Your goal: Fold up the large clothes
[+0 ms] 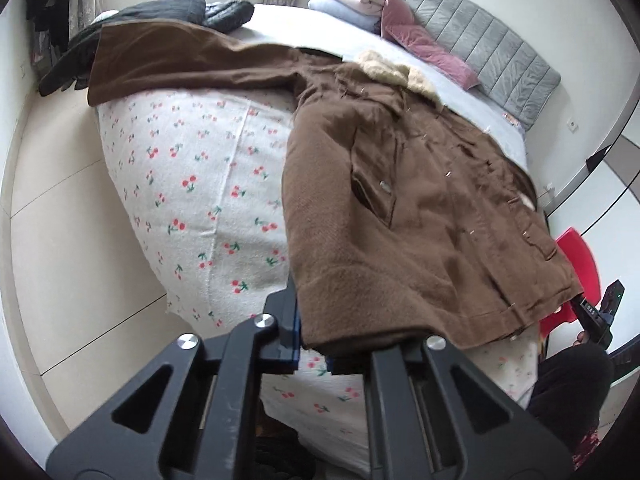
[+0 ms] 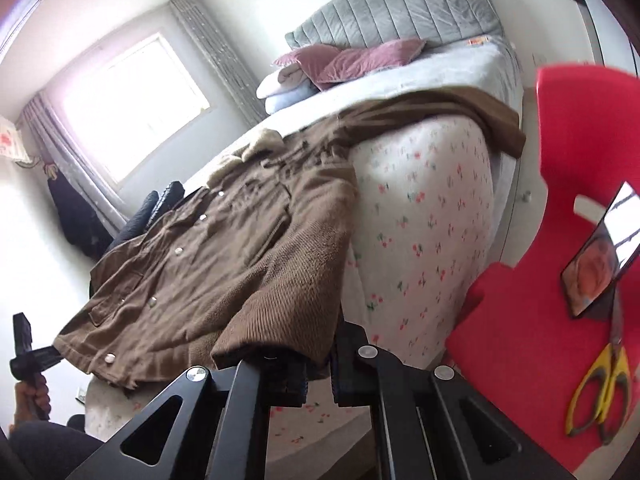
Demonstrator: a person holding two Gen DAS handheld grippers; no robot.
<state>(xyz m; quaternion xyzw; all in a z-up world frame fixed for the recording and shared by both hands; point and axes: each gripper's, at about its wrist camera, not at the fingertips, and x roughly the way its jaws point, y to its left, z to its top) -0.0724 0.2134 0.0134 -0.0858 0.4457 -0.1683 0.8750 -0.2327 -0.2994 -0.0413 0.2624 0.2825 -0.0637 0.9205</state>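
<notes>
The brown woollen coat with a cream fleece collar (image 1: 420, 208) lies front-up across the foot half of the bed, its buttoned front and flap pockets showing, its hem at the bed's near edge. One sleeve (image 1: 192, 68) stretches out flat toward the far side edge of the bed; the other sleeve (image 2: 440, 116) drapes toward the opposite side edge.

The left hand-held gripper (image 1: 314, 350) is clenched on the hem corner of the coat, brown cloth pinched between its black pads and lifted off the cover. The right hand-held gripper (image 2: 318, 376) is likewise clamped on the coat's lower edge at the other side, with the knitted cloth bunched into its jaws. Both point downward at a slant over the near edge of the bed. In the right wrist view a hand (image 2: 34, 396) grips the handle of the other tool at the lower left.

The bed is spread with a white cover printed with red cherries (image 1: 192, 184). Near the grey padded headboard (image 2: 400, 4) lie pink velvet cushions (image 2: 352, 58) and folded pale blankets (image 1: 344, 0). Dark garments (image 1: 188, 10) are heaped at the far corner. A red plastic chair (image 2: 540, 300) stands just beside the bed, bearing a phone (image 2: 600, 252) and yellow-handled scissors (image 2: 600, 392). A window (image 2: 132, 100) with grey curtains lights the white-walled room.
</notes>
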